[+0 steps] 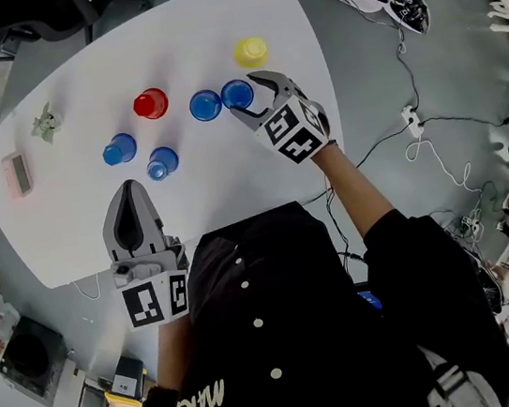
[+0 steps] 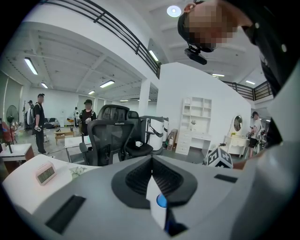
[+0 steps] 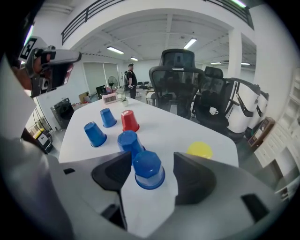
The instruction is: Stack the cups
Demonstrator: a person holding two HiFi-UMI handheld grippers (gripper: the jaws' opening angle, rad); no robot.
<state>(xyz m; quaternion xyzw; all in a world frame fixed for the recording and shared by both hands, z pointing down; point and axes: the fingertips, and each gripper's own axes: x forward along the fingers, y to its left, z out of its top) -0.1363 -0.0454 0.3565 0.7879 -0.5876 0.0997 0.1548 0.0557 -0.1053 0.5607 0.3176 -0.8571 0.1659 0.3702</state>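
Head view: white bench (image 1: 234, 191) carries six cups, all mouth-down and separate, none stacked yet. Right tool (image 1: 244, 96), far right, stands with jaws wide, straddling a blue cup (image 3: 148, 169) with gaps at both pads; judged lined up for a clamp. Left tool (image 1: 129, 190) hovers at the near edge, jaws together and empty, probably kept clear. Second blue cup (image 3: 129, 142) sits just left; yellow cup (image 1: 251, 51) beyond.

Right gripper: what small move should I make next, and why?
Probably close the right gripper on the blue cup. Its jaws stand apart on either side of that upside-down cup, pads not yet touching it, so it cannot be lifted. A second blue cup stands just behind, a likely one to stack it on.
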